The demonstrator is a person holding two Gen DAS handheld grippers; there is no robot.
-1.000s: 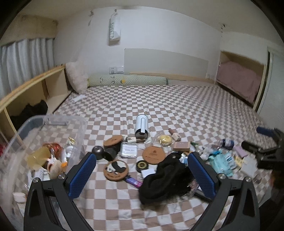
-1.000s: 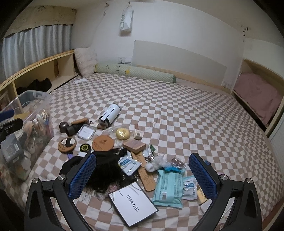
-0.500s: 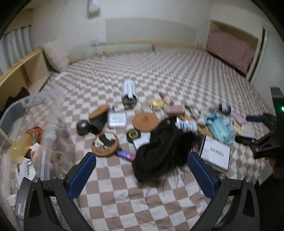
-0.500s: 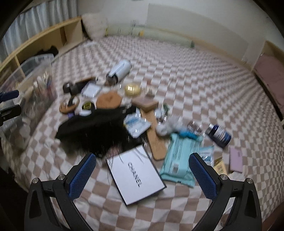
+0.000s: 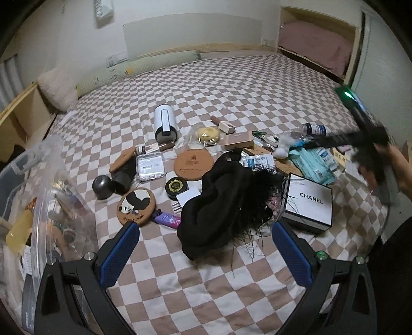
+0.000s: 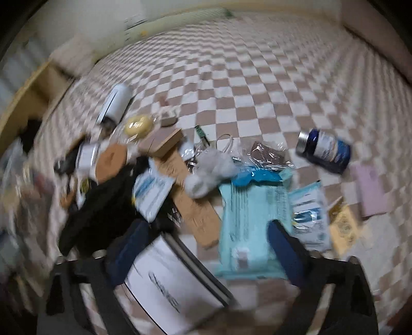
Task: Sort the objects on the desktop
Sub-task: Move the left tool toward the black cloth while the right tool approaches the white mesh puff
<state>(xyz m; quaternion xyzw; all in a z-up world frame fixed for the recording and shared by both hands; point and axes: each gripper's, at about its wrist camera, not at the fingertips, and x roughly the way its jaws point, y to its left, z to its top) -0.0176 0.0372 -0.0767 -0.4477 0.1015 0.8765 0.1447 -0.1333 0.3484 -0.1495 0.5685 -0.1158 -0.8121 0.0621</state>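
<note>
We see a wide bed covered in a brown-and-white checked sheet (image 5: 231,85), running back to a plain white wall (image 5: 193,15) that carries a pale rectangular panel (image 5: 193,34). A long pale-green bolster (image 5: 144,68) and a fluffy white pillow (image 5: 58,89) lie along the bed's far edge. Light wooden shelving (image 5: 15,116) borders one side; a wooden alcove with pink bedding (image 5: 316,43) sits in the opposite corner. The lighting is dim and indoor.

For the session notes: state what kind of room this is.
Most likely a bedroom. The clutter lies on a wide bed with a checkered sheet, a fluffy pillow and a long bolster at its head, and a second bunk with pink bedding sits in an alcove.
</note>
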